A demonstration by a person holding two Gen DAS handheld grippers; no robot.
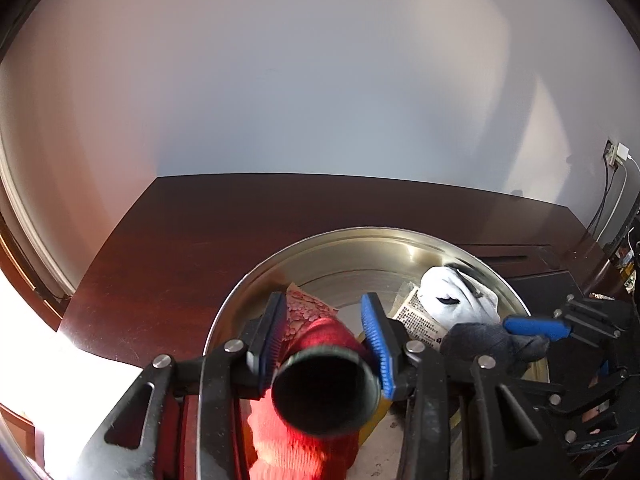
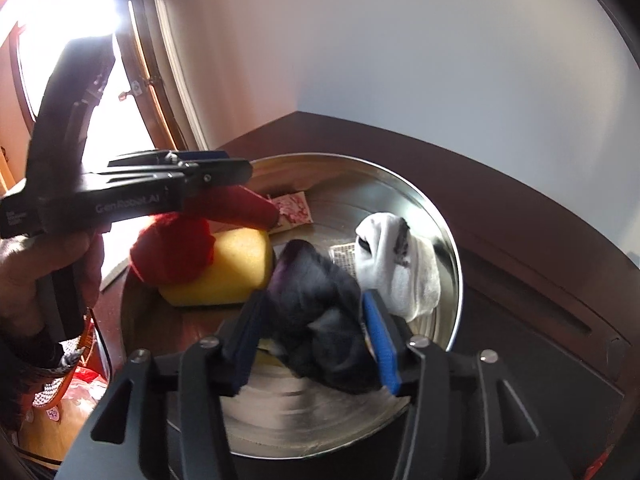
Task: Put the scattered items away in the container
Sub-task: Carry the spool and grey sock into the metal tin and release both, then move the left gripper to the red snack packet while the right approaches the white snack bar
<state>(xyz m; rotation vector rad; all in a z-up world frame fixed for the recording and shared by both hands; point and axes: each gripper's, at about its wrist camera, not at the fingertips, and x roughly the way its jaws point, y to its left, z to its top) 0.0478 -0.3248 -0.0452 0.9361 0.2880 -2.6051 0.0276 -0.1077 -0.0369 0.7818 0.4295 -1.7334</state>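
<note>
A round metal basin (image 1: 360,236) (image 2: 420,196) sits on a dark wooden table. My left gripper (image 1: 330,334) is shut on a red sock (image 1: 320,336) with a dark cuff and holds it over the basin; the red sock also shows in the right wrist view (image 2: 172,252). My right gripper (image 2: 316,344) is shut on a dark grey sock (image 2: 320,320) above the basin; it also shows in the left wrist view (image 1: 492,340). Inside the basin lie a white sock (image 2: 396,264) (image 1: 456,296), a yellow sponge (image 2: 232,272), a pink patterned packet (image 2: 294,206) and a printed sachet (image 1: 420,316).
The dark wooden table (image 1: 200,232) meets a pale wall behind. A window frame (image 2: 160,60) stands at the left. Cables and a wall socket (image 1: 618,156) are at the far right. A basket with oddments (image 2: 60,380) lies below the table's left side.
</note>
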